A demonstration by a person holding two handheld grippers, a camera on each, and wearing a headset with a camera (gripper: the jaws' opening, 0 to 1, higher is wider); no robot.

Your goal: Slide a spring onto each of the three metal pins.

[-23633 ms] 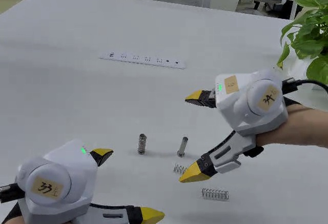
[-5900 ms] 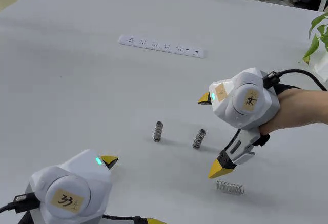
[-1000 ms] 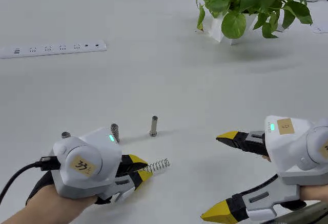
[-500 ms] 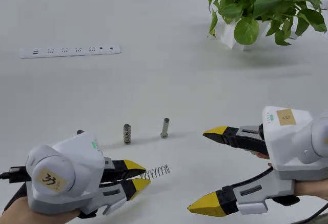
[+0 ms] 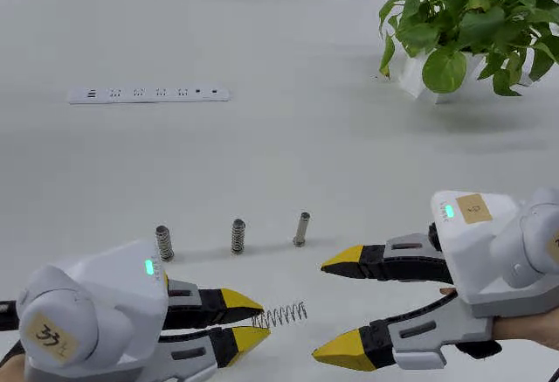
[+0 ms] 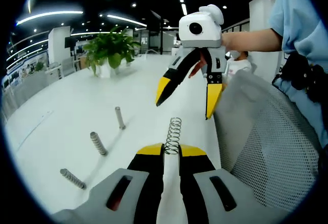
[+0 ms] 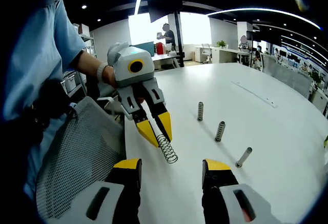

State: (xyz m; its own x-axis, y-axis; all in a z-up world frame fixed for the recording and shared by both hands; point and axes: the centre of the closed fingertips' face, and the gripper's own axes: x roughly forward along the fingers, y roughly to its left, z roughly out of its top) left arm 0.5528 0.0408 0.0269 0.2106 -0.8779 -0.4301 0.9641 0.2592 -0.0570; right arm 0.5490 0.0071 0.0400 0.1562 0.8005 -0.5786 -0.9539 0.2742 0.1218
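The left gripper (image 5: 253, 321) pinches one end of a spring (image 5: 281, 315), which juts toward the wide-spread right gripper (image 5: 339, 308), near the bare pin (image 5: 301, 229) standing on the tabletop (image 5: 262, 137) beside two sprung pins (image 5: 238, 236).

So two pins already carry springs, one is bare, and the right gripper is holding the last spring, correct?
Not quite: the left gripper holds the last spring, as the left gripper view shows; the right gripper is open. The rest holds: two pins carry springs, and the third pin is bare.
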